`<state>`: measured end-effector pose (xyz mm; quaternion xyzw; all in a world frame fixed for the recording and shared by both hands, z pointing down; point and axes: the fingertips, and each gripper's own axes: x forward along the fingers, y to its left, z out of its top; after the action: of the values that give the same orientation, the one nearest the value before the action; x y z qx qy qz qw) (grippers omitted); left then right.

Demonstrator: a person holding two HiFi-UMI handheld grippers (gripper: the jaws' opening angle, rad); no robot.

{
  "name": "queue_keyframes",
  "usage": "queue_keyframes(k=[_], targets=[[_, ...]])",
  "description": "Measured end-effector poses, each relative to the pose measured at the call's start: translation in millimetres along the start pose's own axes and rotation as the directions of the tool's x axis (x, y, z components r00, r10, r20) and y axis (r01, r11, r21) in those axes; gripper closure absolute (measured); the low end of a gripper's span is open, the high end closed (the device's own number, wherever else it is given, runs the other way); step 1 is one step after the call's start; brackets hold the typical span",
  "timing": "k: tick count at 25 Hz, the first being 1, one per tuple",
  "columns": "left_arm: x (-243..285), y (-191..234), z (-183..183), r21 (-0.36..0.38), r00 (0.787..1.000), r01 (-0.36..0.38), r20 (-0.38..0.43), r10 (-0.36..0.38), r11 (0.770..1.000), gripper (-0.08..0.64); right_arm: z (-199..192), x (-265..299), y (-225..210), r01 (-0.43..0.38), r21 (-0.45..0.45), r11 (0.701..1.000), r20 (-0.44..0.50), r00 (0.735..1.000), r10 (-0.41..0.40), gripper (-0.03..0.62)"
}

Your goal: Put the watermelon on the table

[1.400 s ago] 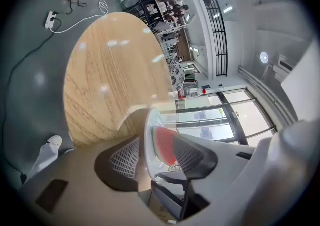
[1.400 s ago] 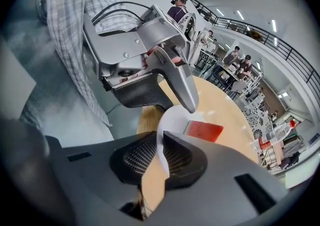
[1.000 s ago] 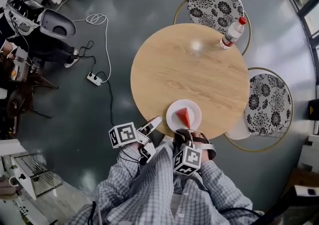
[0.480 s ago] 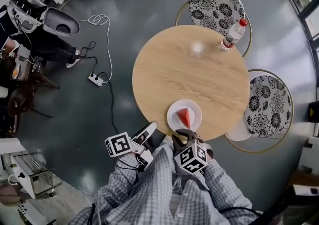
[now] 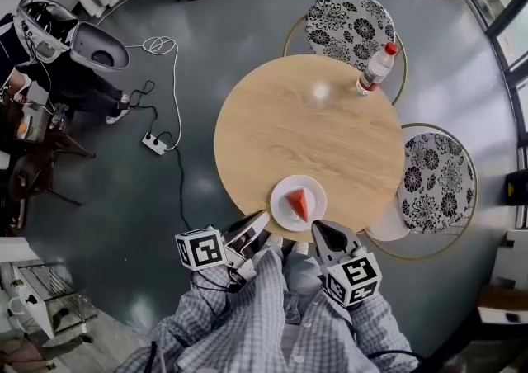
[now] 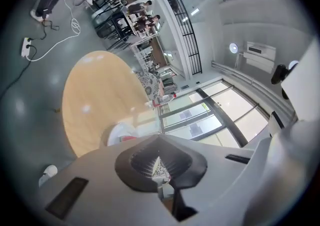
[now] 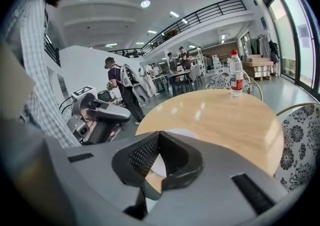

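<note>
Red watermelon wedge (image 5: pixel 299 203) lies on white round plate (image 5: pixel 282 196), lower centre of frame, near edge of round wooden tabletop (image 5: pixel 305 128). Left hand-held gripper (image 5: pixel 262 221) and right hand-held gripper (image 5: pixel 320 231) closed, empty, just off tabletop rim. Placement looks done; keep both clear of plate.

The person wears a loose shirt (image 5: pixel 247 318) in a fine grey-and-white check, with long sleeves (image 5: pixel 375 326). Each hand carries a pale grey plastic tool. The left gripper (image 5: pixel 259 219) and the right gripper (image 5: pixel 320 229) have broad, smooth shells with dark rectangular slots, and black ribbed pads (image 6: pixel 142 162) line their inner faces. Behind each sits a white cube printed with black square markers: the left cube (image 5: pixel 201 248) and the right cube (image 5: pixel 354 279). Thin black cables (image 5: pixel 216 280) trail from the left gripper across the shirt.
</note>
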<state>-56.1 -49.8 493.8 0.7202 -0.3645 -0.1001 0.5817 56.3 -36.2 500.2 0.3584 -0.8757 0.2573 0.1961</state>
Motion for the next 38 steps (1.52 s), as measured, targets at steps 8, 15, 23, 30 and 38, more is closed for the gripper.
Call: queue_keyframes(k=[8, 15, 23, 30, 38], targets=[[18.4, -60.6, 17.8, 0.142, 0.993, 0.118, -0.025, -0.116, 0.983, 0.552, 55.0, -33.9, -17.1, 0.095, 0.022, 0.995, 0.178, 0.979, -0.098, 0.586], [28.8, -109.5, 39.1, 0.154, 0.978, 0.205, -0.004, -0.207, 0.967, 0.552, 120.9, -53.7, -24.7, 0.056, 0.134, 0.989, 0.38, 0.919, -0.104, 0.586], [23.0, -163.7, 62.6, 0.25, 0.953, 0.288, 0.018, -0.302, 0.924, 0.554, 167.5, -86.3, -30.0, 0.056, 0.126, 0.99, 0.488, 0.865, -0.111, 0.586], [21.0, -194.0, 68.5, 0.307, 0.937, 0.329, 0.016, -0.35, 0.893, 0.554, 196.0, -110.1, -28.5, 0.046, 0.113, 0.993, 0.558, 0.823, -0.102, 0.586], [26.5, -202.3, 62.0, 0.332, 0.933, 0.341, -0.007, -0.359, 0.879, 0.554, 199.8, -111.7, -27.4, 0.028, 0.112, 0.993, 0.57, 0.817, -0.088, 0.586]])
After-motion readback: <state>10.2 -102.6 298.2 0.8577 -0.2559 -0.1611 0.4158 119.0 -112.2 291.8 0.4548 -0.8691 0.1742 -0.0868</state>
